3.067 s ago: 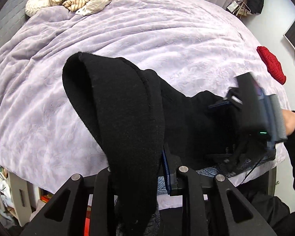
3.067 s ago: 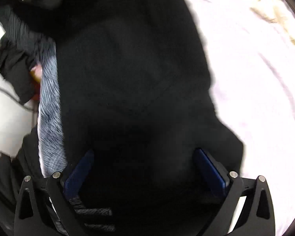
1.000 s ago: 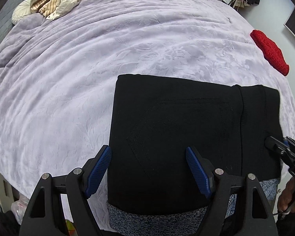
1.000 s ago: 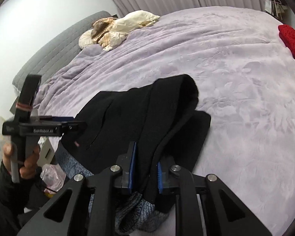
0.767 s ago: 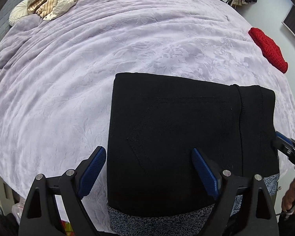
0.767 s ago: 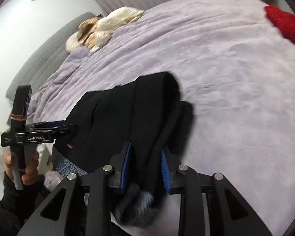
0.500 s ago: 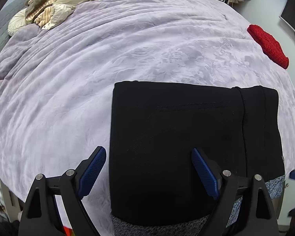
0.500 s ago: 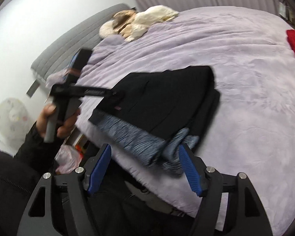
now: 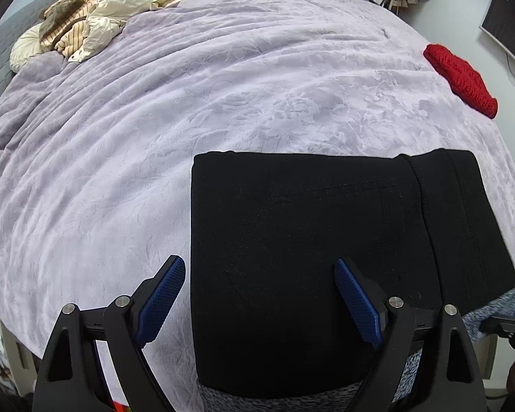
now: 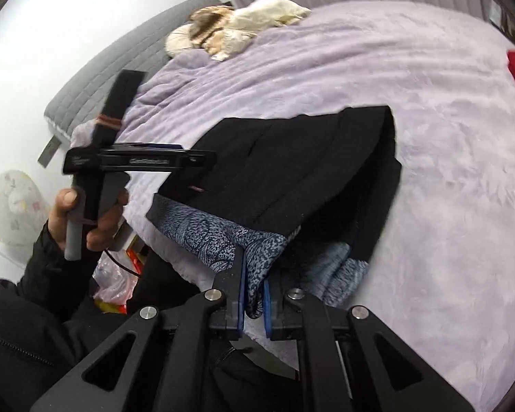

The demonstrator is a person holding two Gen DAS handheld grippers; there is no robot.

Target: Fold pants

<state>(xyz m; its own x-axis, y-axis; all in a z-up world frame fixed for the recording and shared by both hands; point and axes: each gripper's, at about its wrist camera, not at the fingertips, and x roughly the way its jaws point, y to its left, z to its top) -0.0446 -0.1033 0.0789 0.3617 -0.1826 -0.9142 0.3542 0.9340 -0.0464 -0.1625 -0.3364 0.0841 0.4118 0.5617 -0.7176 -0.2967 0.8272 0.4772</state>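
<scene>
The black pants [image 9: 309,240] lie folded in a flat rectangle at the near edge of the lavender bed [image 9: 189,103], with a grey-blue mottled lining [image 9: 292,400] showing along the near edge. My left gripper [image 9: 257,295] is open and empty, hovering over the near part of the fold. In the right wrist view the pants [image 10: 292,168] lie folded, and my right gripper [image 10: 254,295] is shut on the mottled lining edge [image 10: 254,257] at the bed's edge. The left gripper [image 10: 189,161] also shows there, held in a hand.
A pile of cream and striped clothes [image 9: 92,31] lies at the far left of the bed by a grey headboard [image 10: 120,65]. A red knitted item [image 9: 460,79] lies at the far right. Bags and clutter [image 10: 116,274] sit on the floor below the bed edge.
The right gripper let go of the black fold, opened, then shut on the mottled lining edge. The left gripper has stayed open over the fold and drawn back slightly.
</scene>
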